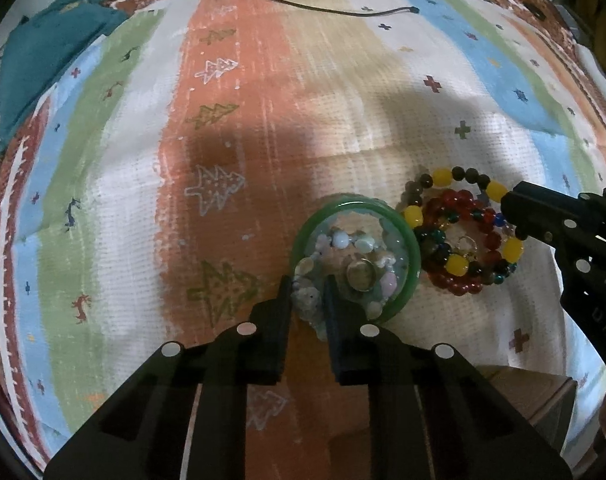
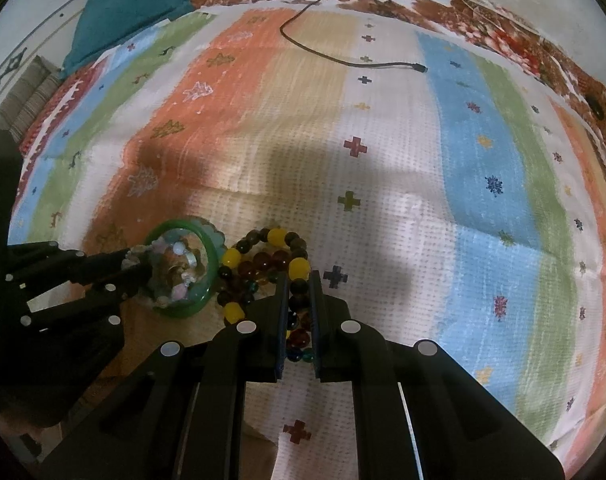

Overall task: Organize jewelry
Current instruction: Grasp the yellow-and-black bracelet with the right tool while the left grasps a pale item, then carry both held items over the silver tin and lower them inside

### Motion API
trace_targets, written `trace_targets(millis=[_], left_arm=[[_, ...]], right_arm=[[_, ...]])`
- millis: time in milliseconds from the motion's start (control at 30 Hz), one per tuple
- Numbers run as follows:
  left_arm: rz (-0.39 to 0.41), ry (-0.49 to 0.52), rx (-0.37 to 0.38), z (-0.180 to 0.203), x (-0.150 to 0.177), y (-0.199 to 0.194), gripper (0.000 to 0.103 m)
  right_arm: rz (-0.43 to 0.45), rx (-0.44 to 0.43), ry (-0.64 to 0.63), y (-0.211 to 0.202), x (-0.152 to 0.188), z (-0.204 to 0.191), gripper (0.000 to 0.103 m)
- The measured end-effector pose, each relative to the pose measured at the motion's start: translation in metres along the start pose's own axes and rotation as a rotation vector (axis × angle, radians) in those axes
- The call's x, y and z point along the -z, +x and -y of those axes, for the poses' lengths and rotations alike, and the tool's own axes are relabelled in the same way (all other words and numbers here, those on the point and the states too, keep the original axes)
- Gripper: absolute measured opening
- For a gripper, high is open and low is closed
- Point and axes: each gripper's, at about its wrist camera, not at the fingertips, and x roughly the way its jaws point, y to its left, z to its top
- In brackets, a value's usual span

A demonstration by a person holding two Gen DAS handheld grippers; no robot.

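Note:
A green bangle (image 1: 413, 258) lies on the striped cloth with a pale bead bracelet (image 1: 343, 240) and a gold ring (image 1: 361, 274) inside it. My left gripper (image 1: 309, 296) is shut on the pale bead bracelet at the bangle's near rim. Right of it lies a pile: a yellow-and-dark bead bracelet (image 1: 443, 178), a red bead bracelet (image 1: 463, 200) and dark multicoloured beads. My right gripper (image 2: 299, 284) is shut on the yellow-and-dark bead bracelet (image 2: 277, 237) at the pile's near side. The bangle also shows in the right wrist view (image 2: 211, 258).
A black cable (image 2: 343, 60) lies across the far part of the striped cloth (image 2: 423, 200). A teal cloth (image 2: 123, 4) is bunched at the far left corner. A brown box edge (image 1: 543, 400) shows near right in the left wrist view.

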Motion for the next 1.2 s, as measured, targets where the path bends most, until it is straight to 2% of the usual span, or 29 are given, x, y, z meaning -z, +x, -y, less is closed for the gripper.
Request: trace_targets(millis=[133, 500, 900, 1200], left_arm=[[0.018, -0.006, -0.005, 0.000, 0.002, -0.009, 0.015], [0.131, -0.020, 0.037, 0.005, 0.007, -0.059, 0.015], [0.249, -0.032, 0.081, 0.007, 0.024, -0.114, 0.015], [0.298, -0.054, 0.102, 0.006, 0.039, -0.136, 0.015]], right_arm=[[0.017, -0.002, -0.001, -0.008, 0.002, -0.001, 0.011], [0.087, -0.014, 0.002, -0.044, 0.012, -0.004, 0.011], [0.207, -0.024, 0.018, -0.087, 0.028, -0.007, 0.011], [0.284, -0.037, -0.002, -0.114, 0.043, -0.018, 0.011]])
